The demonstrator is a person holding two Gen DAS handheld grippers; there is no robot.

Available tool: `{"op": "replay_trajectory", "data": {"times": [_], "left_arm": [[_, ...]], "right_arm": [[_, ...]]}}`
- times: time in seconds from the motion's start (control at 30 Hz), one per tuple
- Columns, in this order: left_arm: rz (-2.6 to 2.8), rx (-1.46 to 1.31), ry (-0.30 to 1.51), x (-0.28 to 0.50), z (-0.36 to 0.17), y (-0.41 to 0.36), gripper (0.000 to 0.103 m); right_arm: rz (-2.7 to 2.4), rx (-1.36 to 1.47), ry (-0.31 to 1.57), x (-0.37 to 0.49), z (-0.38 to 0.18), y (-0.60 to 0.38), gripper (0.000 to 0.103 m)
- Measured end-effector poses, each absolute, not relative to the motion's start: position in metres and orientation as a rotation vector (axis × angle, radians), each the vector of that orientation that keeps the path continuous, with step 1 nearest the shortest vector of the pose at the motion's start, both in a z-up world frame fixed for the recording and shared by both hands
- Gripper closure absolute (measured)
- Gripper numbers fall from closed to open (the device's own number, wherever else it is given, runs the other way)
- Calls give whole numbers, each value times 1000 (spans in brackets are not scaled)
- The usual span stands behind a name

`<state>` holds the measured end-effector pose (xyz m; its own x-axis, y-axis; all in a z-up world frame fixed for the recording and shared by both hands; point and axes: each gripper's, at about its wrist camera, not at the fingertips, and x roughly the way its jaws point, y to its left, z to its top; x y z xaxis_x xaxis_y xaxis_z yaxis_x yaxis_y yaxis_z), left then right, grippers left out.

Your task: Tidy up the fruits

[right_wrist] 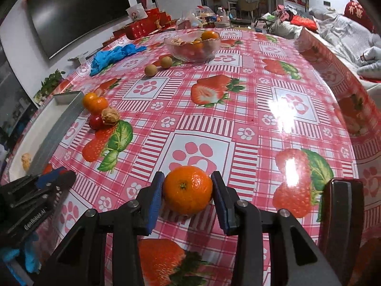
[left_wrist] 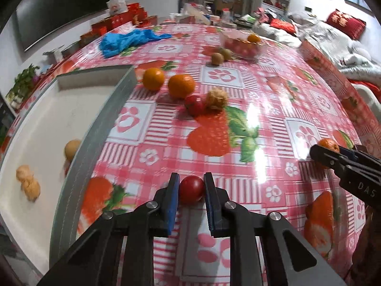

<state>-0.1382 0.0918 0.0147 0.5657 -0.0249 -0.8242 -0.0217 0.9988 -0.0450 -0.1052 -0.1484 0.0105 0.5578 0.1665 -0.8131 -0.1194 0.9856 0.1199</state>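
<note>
My left gripper [left_wrist: 191, 186] is shut on a red cherry tomato [left_wrist: 191, 189] just above the tablecloth, right of the white tray [left_wrist: 95, 140]. My right gripper [right_wrist: 187, 189] is shut on an orange mandarin [right_wrist: 187, 190] low over the table; it shows in the left wrist view [left_wrist: 320, 153] at the right edge. Two mandarins [left_wrist: 181, 85], a cherry tomato [left_wrist: 195, 104] and a walnut [left_wrist: 216, 100] lie beside the tray's far corner. The tray holds walnuts [left_wrist: 28, 182] and a longan [left_wrist: 72, 149].
A glass bowl [right_wrist: 212, 47] of fruit stands at the far side with two longans [right_wrist: 158, 65] in front of it. A blue glove [right_wrist: 112, 56] lies at the far left. A dark chair back [right_wrist: 340, 214] rises at the table's right edge.
</note>
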Motion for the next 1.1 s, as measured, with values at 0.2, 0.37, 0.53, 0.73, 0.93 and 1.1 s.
{"op": "replay_trajectory", "data": {"times": [0.2,0.37,0.53,0.73,0.93,1.1], "left_arm": [[37,-83,973,-131,15,103,20],[40,-81,976,-128,5,99,14],[45,-33,942,-129,3,91,9],[47,-43,944,-129,0,93,1],[47,-43,938,-131,0,94,1],[47,-43,938,-131,0,93,1]], "right_arm": [[145,30,959,-107,10,-147,27],[128,-7,972,-105,4,-143,24],[110,-66,975,-103,1,-133,16],[107,-82,984,-101,-5,-127,0],[106,-82,984,-101,-5,-127,0],[106,-82,984,-101,-5,-127,0]]}}
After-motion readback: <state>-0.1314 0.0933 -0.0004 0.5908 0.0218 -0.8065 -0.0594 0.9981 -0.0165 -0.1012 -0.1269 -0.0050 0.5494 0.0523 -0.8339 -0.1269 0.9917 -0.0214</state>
